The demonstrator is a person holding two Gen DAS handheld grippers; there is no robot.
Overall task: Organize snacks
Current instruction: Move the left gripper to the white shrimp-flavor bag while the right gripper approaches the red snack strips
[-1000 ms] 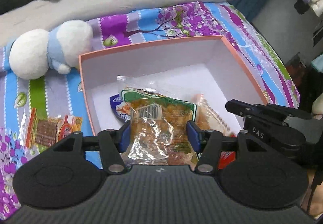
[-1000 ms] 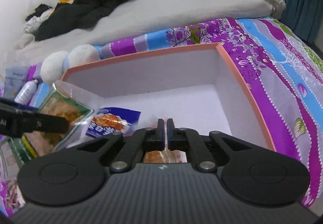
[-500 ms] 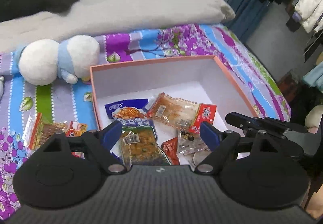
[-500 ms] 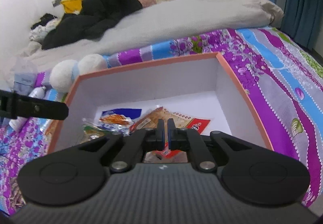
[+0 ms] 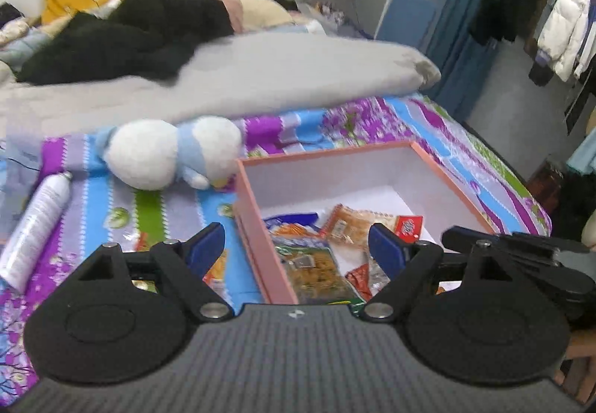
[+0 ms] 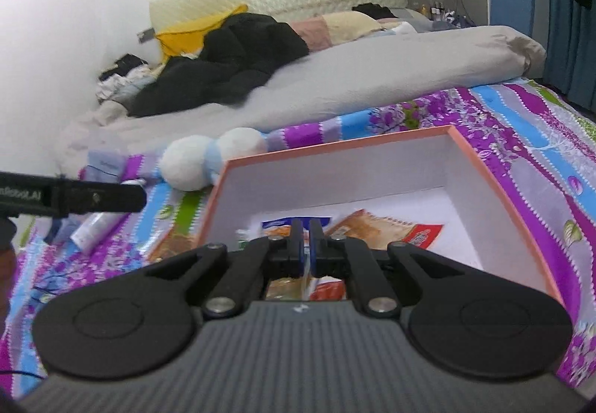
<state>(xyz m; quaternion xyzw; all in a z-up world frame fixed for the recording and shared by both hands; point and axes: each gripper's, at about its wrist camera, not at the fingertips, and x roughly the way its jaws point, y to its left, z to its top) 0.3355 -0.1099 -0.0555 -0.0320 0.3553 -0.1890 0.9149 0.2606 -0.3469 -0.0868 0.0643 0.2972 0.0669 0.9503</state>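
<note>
Drop step looks done: left gripper [image 5: 296, 239] wide & empty above box [image 5: 257, 223], right gripper [image 6: 305, 239] pinched closed w/ nothing held; next, grab packet [image 5: 216, 267] beside box.

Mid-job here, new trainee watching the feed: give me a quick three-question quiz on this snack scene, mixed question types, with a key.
1. True or false: the left hand-held gripper is clamped on a snack packet.
2. Multiple choice: where does the green-topped snack packet lie? A) on the bedspread beside the plush toy B) inside the pink-rimmed box C) on the grey duvet
3. Fill in: the white spray can lies on the bedspread to the ____ of the box in the left wrist view.

Key: 1. false, its jaws stand wide apart with nothing between the pads. 2. B. 3. left.
</note>
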